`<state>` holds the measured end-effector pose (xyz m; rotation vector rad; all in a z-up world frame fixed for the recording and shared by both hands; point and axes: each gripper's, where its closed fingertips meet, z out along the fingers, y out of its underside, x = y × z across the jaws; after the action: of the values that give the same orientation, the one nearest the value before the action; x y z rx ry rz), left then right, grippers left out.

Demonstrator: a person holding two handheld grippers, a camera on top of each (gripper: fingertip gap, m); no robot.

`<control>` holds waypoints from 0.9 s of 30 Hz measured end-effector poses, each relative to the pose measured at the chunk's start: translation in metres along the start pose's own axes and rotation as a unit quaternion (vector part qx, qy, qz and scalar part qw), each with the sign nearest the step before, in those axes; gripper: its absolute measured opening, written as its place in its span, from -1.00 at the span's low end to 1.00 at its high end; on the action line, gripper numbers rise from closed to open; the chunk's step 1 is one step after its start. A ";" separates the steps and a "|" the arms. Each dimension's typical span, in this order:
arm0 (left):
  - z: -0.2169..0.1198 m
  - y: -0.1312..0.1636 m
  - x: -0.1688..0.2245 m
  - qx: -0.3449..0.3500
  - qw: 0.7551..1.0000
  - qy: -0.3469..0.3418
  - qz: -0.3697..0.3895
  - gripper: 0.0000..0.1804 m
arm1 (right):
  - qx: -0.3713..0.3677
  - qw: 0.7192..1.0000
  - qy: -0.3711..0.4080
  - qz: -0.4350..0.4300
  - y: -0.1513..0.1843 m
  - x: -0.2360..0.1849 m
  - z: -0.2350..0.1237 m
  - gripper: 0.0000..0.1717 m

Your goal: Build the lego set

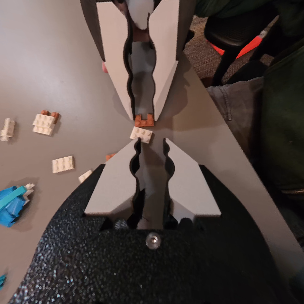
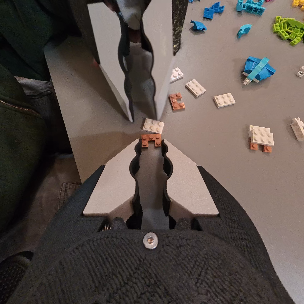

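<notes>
My right gripper (image 2: 151,140) is shut on a brown U-shaped plate (image 2: 151,139); both pads press its sides low over the grey table (image 2: 213,181). The left wrist view shows this gripper (image 1: 144,117) coming from the top with the brown plate (image 1: 144,121) at its tips. A white two-by-three plate (image 2: 153,126) lies tilted just beyond the brown plate, one edge close against it. My left gripper (image 1: 151,139) is open and holds nothing; its left fingertip (image 1: 139,139) overlaps the white plate (image 1: 141,134). In the right wrist view it (image 2: 144,119) stands opposite, tips just behind the white plate.
Loose white plates (image 2: 224,99) (image 2: 195,87), another brown plate (image 2: 177,101), a white-and-brown assembly (image 2: 260,138), a blue build (image 2: 258,69) and green pieces (image 2: 289,29) lie on the table. The table edge (image 1: 230,123) runs close by; a person's dark clothing (image 1: 283,115) and a chair (image 1: 230,37) are beyond it. The grippers are tip to tip, or close to it.
</notes>
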<state>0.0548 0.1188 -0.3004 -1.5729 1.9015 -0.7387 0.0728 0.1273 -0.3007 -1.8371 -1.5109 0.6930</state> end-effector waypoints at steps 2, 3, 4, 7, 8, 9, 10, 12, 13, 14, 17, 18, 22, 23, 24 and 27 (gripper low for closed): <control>0.000 0.000 -0.012 -0.002 0.999 -0.042 0.019 -0.63 | 0.000 1.000 0.000 0.000 0.000 0.000 0.000 -0.72; 0.000 -0.001 -0.013 0.001 0.999 -0.045 0.023 -0.61 | 0.001 1.000 0.000 0.000 0.000 0.000 0.000 -0.72; 0.001 -0.002 -0.012 0.003 0.999 -0.042 0.022 -0.60 | 0.001 1.000 -0.001 0.000 -0.001 0.000 0.001 -0.72; 0.003 -0.002 -0.010 0.007 1.000 -0.025 0.006 -0.62 | 0.001 1.000 -0.003 0.001 -0.001 -0.001 0.001 -0.72; 0.004 -0.002 -0.009 0.008 1.000 -0.020 0.000 -0.63 | 0.001 1.000 -0.003 0.001 -0.001 -0.001 0.001 -0.72; 0.004 -0.002 -0.009 0.010 1.000 -0.015 -0.006 -0.64 | 0.000 1.000 -0.002 0.000 -0.001 -0.001 0.001 -0.72; 0.005 -0.002 -0.008 0.013 1.000 -0.012 -0.010 -0.65 | 0.000 1.000 -0.001 0.000 -0.001 -0.001 0.001 -0.72; 0.005 -0.002 -0.008 0.017 1.000 -0.009 -0.014 -0.66 | -0.001 1.000 0.000 0.000 -0.001 -0.001 0.001 -0.72; 0.005 -0.002 -0.008 0.017 1.000 -0.008 -0.013 -0.68 | -0.001 1.000 0.001 0.000 -0.001 -0.001 0.001 -0.72; 0.004 -0.001 -0.009 0.015 1.000 -0.012 -0.006 -0.76 | 0.000 1.000 0.002 -0.001 -0.001 0.000 0.002 -0.72; 0.003 -0.001 -0.012 0.007 0.999 -0.028 0.017 -0.85 | 0.003 1.000 0.005 0.003 -0.002 0.000 0.002 -0.72; 0.002 -0.001 -0.014 0.006 0.999 -0.039 0.023 -0.88 | 0.003 1.000 0.005 0.004 -0.002 0.000 0.002 -0.72; -0.002 -0.005 -0.017 0.021 0.998 -0.049 0.026 -0.90 | 0.003 1.000 0.004 0.006 -0.002 0.000 0.003 -0.72; -0.002 -0.006 -0.018 0.024 0.998 -0.052 0.025 -0.83 | 0.003 1.000 0.003 0.006 -0.002 0.000 0.003 -0.72; -0.002 -0.007 -0.017 0.028 0.998 -0.050 0.022 -0.75 | 0.003 1.000 0.002 0.006 -0.002 0.000 0.003 -0.72; 0.000 -0.007 -0.013 0.033 0.999 -0.028 0.000 -0.53 | 0.005 1.000 -0.006 0.011 -0.002 -0.002 0.002 -0.72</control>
<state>0.0621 0.1304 -0.2942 -1.5362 1.8190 -0.7433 0.0697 0.1263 -0.3006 -1.8479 -1.4950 0.7204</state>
